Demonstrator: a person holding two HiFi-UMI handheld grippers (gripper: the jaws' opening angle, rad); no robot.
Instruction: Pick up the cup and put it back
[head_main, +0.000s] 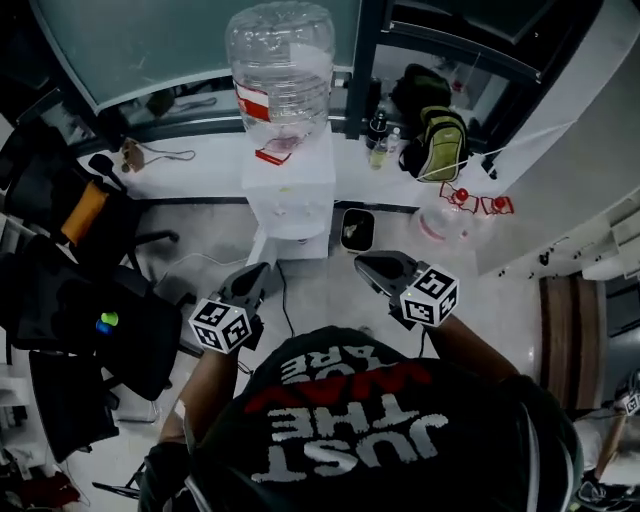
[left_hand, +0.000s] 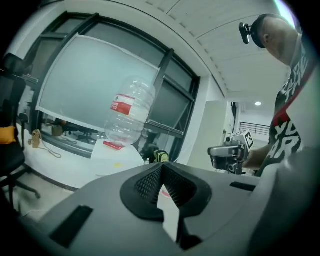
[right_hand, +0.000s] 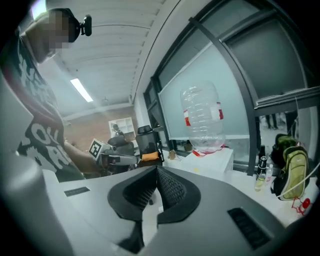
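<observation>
You hold L gripper & R gripper side by side close in, both shut w/ nothing inside, tips angled slightly down toward far dispenser.

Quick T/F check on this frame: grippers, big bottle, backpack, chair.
1. Both grippers are shut and empty. True: the left gripper and right gripper have their jaws together with nothing between.
2. The big bottle lies on the floor. False: the bottle stands upside down on the white dispenser.
3. A green backpack sits on the counter right of the dispenser. True.
4. The black chair is right of the dispenser. False: the chair is to its left in the head view.
</observation>
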